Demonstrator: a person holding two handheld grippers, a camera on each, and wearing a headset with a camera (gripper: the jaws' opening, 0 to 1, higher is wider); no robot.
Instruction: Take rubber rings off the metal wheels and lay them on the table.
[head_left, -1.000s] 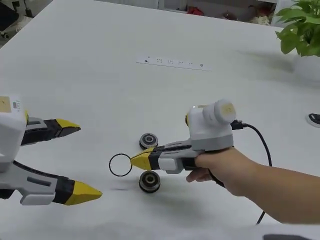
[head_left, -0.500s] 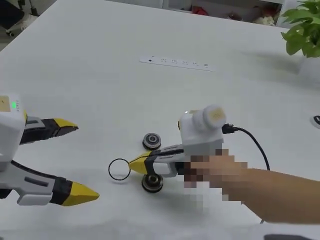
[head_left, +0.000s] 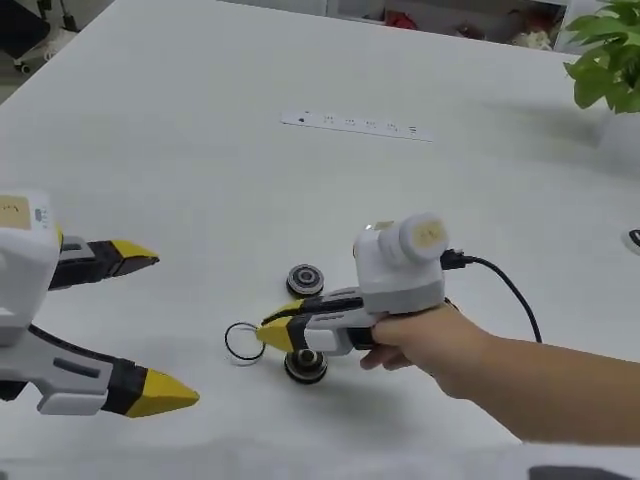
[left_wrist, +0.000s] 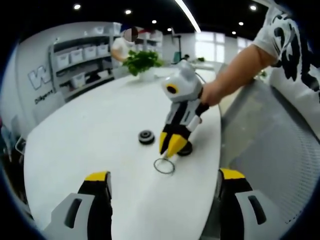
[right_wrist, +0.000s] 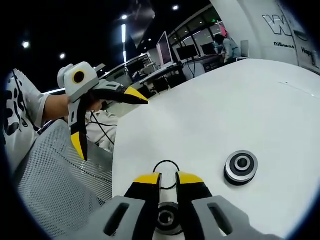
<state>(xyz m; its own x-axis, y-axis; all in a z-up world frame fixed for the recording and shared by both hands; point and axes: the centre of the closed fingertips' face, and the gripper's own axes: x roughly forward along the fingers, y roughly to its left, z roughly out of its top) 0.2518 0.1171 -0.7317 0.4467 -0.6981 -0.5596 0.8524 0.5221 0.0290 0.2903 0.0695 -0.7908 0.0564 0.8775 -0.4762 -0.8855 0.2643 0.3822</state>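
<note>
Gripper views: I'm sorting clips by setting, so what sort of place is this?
Probably an office-style lab or workshop: shelves of white bins line one wall, the work sits on a large white table, and monitors stand on desks behind.

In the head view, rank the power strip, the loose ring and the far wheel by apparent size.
Largest: power strip, though farthest.
Then ring and far wheel: about alike, not rankable.

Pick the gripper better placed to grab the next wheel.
Likely right. The right gripper hovers over the near wheel, far wheel just beyond; the left gripper is wide open, off to the side.
</note>
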